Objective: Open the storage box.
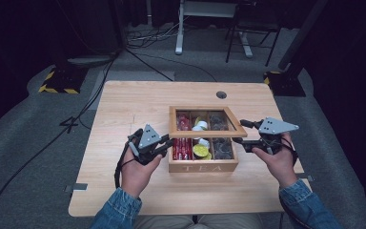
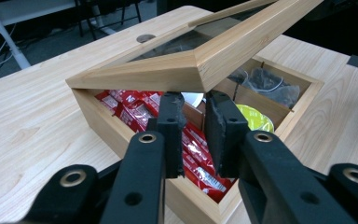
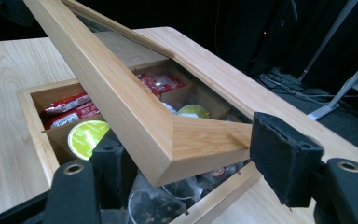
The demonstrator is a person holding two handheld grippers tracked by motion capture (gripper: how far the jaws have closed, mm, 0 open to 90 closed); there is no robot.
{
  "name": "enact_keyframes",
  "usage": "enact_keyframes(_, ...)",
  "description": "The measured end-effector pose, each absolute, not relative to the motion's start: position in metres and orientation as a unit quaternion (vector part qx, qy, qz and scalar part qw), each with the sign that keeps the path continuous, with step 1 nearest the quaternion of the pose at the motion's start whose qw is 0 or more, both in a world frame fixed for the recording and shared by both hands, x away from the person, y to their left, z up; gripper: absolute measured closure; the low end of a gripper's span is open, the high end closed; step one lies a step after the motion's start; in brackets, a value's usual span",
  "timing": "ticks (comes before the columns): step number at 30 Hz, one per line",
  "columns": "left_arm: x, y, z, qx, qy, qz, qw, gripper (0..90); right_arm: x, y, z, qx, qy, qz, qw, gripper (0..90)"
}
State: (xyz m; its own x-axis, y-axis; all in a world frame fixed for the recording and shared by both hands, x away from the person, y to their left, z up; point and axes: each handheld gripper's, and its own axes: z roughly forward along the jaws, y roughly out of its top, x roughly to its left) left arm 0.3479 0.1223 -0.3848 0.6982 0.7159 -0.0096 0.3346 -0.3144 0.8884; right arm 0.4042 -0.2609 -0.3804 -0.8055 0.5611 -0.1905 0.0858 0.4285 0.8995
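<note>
A wooden tea box (image 1: 203,167) stands mid-table with its glass-paned lid (image 1: 205,135) raised a little at the front. My left gripper (image 1: 169,144) is at the box's front left corner. Its jaws stand shut (image 2: 196,112), their tips just beneath the lid's corner (image 2: 200,74) and above the red packets (image 2: 135,112). My right gripper (image 1: 243,133) is at the lid's front right corner. That corner (image 3: 205,140) lies between its wide-apart jaws (image 3: 191,140). I cannot see the pads pressing on it. Inside are green-topped capsules (image 3: 86,135) and dark tea bags (image 1: 222,148).
A round cable hole (image 1: 221,94) is in the table (image 1: 124,109) behind the box. Bare wood lies left of the box and along the front edge. Cables and desk legs (image 1: 179,28) are on the floor beyond the table.
</note>
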Motion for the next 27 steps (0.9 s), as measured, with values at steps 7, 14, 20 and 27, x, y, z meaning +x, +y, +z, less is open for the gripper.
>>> enact_keyframes(7, 0.348, 0.130, -0.382, 0.778, 0.346, 0.216, 0.478, 67.3, 0.412, -0.260, -0.371, 0.192, 0.812, 0.496, 0.242, 34.9)
enact_keyframes(14, 0.342, 0.143, -0.389, 0.776, 0.360, 0.241, 0.459, 58.3, 0.421, -0.260, -0.356, 0.189, 0.807, 0.504, 0.244, 40.4)
enact_keyframes(20, 0.338, 0.154, -0.395, 0.775, 0.371, 0.244, 0.450, 55.0, 0.432, -0.259, -0.346, 0.188, 0.805, 0.510, 0.238, 43.4)
enact_keyframes(27, 0.333, 0.171, -0.401, 0.770, 0.388, 0.244, 0.444, 54.2, 0.443, -0.257, -0.336, 0.193, 0.803, 0.515, 0.228, 51.5)
